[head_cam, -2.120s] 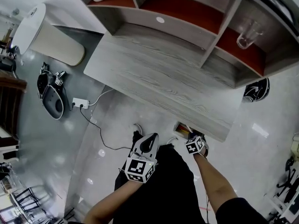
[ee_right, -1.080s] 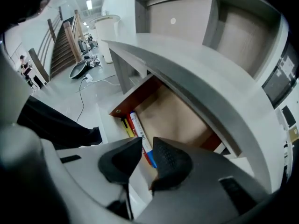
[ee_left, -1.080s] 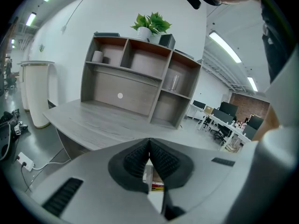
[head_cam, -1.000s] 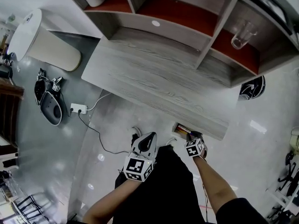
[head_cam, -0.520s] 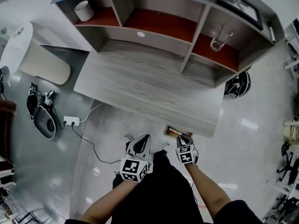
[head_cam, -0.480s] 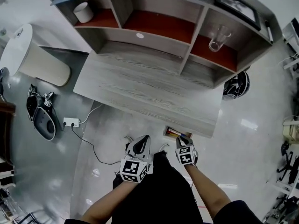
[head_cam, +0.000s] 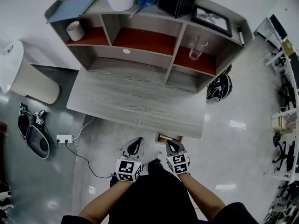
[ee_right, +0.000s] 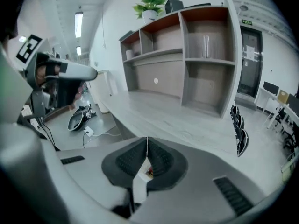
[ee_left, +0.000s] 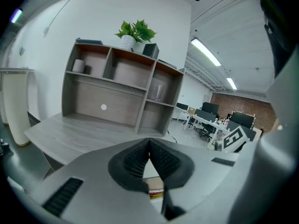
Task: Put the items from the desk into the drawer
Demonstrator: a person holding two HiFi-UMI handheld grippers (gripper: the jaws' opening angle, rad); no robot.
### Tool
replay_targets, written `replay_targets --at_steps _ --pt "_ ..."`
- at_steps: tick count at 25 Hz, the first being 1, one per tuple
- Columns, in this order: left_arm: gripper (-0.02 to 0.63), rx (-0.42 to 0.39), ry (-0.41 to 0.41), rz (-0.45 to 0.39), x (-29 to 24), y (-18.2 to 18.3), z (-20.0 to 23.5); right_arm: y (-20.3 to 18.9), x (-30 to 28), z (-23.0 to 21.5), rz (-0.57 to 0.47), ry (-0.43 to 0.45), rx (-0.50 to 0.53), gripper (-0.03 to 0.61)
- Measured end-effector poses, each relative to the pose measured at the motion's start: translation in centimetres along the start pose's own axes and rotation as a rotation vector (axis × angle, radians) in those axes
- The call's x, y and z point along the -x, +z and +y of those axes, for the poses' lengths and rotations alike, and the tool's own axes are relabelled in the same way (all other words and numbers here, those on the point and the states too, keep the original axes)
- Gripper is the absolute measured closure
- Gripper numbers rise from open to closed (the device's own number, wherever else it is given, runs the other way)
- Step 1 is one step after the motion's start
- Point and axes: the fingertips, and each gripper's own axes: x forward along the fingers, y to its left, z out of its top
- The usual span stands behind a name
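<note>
drawer (head_cam: 178, 138) | ajar, under desk (head_cam: 140, 104) front-right edge | coloured items (head_cam: 164, 138) inside

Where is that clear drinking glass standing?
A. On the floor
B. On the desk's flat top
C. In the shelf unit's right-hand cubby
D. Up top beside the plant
C: the glass stands upright on the red floor of the right cubby.

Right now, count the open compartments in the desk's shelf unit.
5. Upper row: left compartment with a white cup, middle compartment, right compartment with a glass. Lower row: wide compartment, narrow compartment at right. None seems hidden.
</note>
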Motion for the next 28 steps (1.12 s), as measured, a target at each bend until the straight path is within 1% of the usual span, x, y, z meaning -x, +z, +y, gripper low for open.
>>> replay_targets --at_steps 3,7,15,18,25,28 --pt "0.600 -0.035 -0.046 -0.030 0.4 2.1 0.2 4.2 2.2 1.7 -0.107 -0.027 -0.045 0.558" --pt "0.600 -0.060 -0.100 -0.059 0.6 4.3 1.2 9.5 4.5 3.4 -0.228 -0.093 -0.057 0.558" --pt "0.600 -0.086 -0.177 -0.085 2.3 7.5 3.7 17.7 8.0 6.1 -0.389 -0.187 -0.061 0.560" --pt "0.600 -0.082 -0.206 -0.093 3.3 8.5 4.3 19.4 9.0 7.1 -0.426 -0.230 -0.064 0.560" --pt "0.600 -0.088 -0.295 -0.104 5.6 10.5 4.0 20.6 10.5 9.5 -0.446 -0.310 -0.039 0.560" --pt "0.600 -0.094 -0.345 -0.111 6.1 10.5 3.4 20.8 11.6 9.8 -0.457 -0.372 -0.026 0.560"
